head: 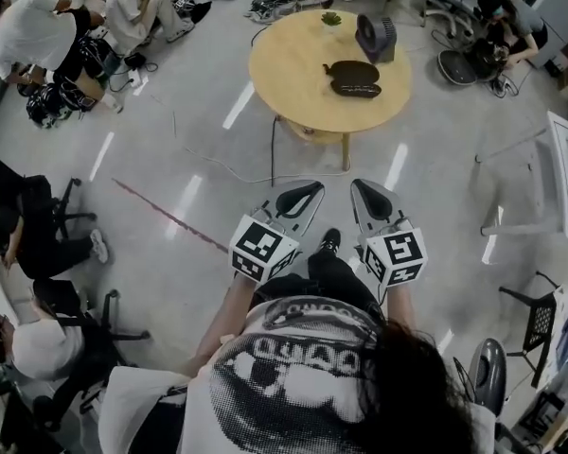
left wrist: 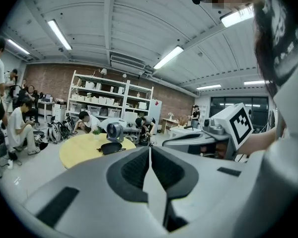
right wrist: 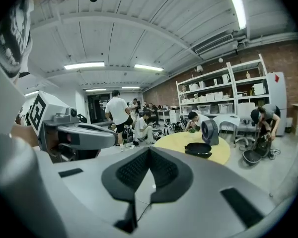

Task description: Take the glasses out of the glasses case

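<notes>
A black glasses case (head: 353,77) lies on the round yellow table (head: 293,74) far ahead of me; it is too distant to tell whether glasses are inside. Both grippers hang over the floor, well short of the table. My left gripper (head: 298,197) and right gripper (head: 371,197) point side by side toward the table, each shut with nothing between the jaws. The left gripper view shows the case (left wrist: 111,148) small beyond the shut left gripper (left wrist: 150,150). The right gripper view has the case (right wrist: 198,149) to the right of the shut right gripper (right wrist: 149,152).
A small dark fan (head: 376,38) and a little plant (head: 331,18) stand on the table behind the case. A cable (head: 218,164) trails over the floor before the table. People sit on the floor at the left (head: 38,31). A white stand (head: 559,178) is at right.
</notes>
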`<state>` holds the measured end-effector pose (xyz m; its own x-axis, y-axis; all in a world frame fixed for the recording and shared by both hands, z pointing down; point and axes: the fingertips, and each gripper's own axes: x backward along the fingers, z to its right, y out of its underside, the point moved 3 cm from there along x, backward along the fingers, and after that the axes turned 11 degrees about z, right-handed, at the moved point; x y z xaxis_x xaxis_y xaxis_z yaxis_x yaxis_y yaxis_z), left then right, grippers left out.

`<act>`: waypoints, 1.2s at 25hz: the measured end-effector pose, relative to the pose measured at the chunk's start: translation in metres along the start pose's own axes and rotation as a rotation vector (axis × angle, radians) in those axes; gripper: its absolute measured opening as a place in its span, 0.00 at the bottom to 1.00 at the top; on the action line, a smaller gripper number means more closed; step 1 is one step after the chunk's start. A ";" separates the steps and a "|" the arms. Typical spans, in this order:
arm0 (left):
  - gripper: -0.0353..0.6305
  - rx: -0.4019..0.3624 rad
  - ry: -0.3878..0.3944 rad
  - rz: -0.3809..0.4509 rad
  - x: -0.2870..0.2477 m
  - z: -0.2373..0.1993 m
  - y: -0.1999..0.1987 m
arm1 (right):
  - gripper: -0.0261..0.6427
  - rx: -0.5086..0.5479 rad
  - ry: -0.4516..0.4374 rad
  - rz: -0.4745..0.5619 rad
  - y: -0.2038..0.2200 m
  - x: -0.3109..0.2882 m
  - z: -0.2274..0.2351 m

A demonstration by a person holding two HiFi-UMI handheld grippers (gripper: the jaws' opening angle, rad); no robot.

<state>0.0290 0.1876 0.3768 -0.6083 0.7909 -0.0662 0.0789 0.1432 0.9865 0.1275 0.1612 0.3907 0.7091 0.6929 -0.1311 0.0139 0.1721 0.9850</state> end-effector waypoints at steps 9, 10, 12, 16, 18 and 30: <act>0.09 -0.006 -0.030 -0.023 -0.080 -0.015 -0.004 | 0.03 -0.013 -0.033 0.003 -0.010 -0.035 0.083; 0.09 -0.007 -0.034 -0.022 -0.087 -0.017 -0.005 | 0.03 -0.015 -0.036 0.005 -0.011 -0.038 0.090; 0.09 -0.010 -0.044 -0.025 -0.097 -0.019 -0.005 | 0.03 -0.020 -0.044 0.011 -0.011 -0.043 0.100; 0.09 -0.016 -0.051 -0.049 -0.113 -0.021 -0.003 | 0.03 -0.037 -0.054 0.012 -0.010 -0.047 0.115; 0.09 -0.017 -0.046 -0.063 -0.119 -0.020 -0.002 | 0.03 -0.048 -0.055 0.009 -0.008 -0.047 0.119; 0.09 -0.044 -0.053 -0.134 -0.135 -0.021 0.006 | 0.03 -0.103 -0.048 0.024 -0.004 -0.051 0.141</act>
<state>0.0950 0.0697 0.3943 -0.5688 0.7965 -0.2048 -0.0358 0.2248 0.9737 0.1905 0.0261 0.4092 0.7412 0.6639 -0.0997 -0.0741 0.2285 0.9707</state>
